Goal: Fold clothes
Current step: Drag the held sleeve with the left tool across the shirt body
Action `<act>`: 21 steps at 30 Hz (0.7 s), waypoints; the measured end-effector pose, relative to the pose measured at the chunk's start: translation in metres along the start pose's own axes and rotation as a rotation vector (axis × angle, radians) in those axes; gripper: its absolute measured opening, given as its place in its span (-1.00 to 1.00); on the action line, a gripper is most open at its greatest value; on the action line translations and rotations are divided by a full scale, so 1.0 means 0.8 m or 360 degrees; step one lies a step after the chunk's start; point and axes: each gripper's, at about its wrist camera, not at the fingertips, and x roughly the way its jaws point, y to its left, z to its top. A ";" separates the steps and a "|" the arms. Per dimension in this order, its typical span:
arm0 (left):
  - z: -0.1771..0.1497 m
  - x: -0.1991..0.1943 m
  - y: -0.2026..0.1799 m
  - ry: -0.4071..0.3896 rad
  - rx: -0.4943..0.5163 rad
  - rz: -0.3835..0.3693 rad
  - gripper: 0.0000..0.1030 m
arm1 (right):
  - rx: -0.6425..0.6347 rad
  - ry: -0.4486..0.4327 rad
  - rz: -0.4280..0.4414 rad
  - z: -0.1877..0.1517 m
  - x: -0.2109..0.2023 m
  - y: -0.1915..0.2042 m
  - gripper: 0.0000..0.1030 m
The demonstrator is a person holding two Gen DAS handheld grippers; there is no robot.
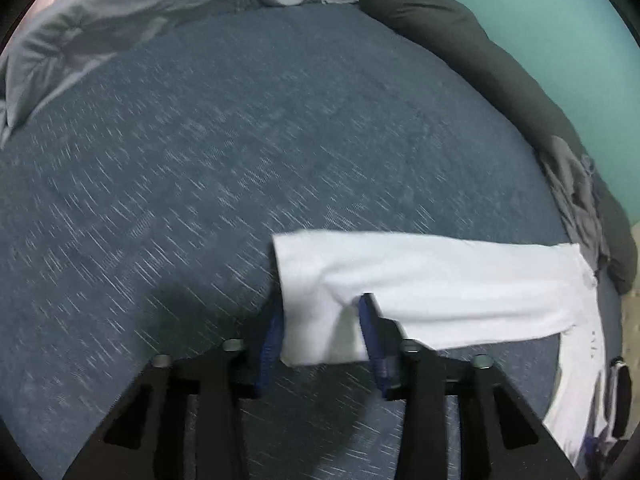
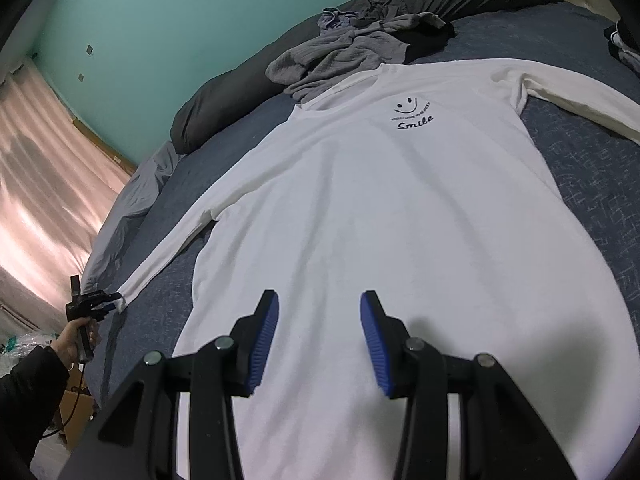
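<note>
White long-sleeved shirt spread flat on blue bedspread. Left gripper clamped on sleeve cuff at far left. Right gripper parted, empty, above near hem.

The white shirt is seen as soft, matt knit cloth, smooth over the chest, with a dark printed mark, and it is spread on a blue-grey bedcover of matt woven cloth flecked with pale, rough-looking threads. The crumpled grey garment at the far side is shown as thin, wrinkled cloth, and the dark bolster as smooth matt fabric. Both grippers are made of matt black plastic with ribbed blue pads and dull metal bolt heads, while the far wall is painted a flat, matt teal.
</note>
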 end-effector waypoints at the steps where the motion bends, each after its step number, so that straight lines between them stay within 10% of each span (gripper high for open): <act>1: -0.002 0.000 -0.003 0.0006 0.0026 0.0012 -0.94 | -0.0010 0.0002 0.0002 -0.001 0.000 0.002 -0.17; 9: 0.006 -0.037 0.000 0.0016 0.0047 -0.0073 -0.95 | 0.0000 -0.0004 0.0040 -0.002 -0.002 0.003 -0.16; 16: -0.010 0.010 0.019 0.0353 -0.0059 -0.0037 -0.91 | -0.0009 -0.0009 0.0074 -0.005 -0.002 0.013 -0.16; 21: -0.011 0.008 0.029 0.0215 -0.0090 -0.0038 -0.55 | -0.0055 -0.0011 0.0060 -0.003 -0.006 0.020 -0.16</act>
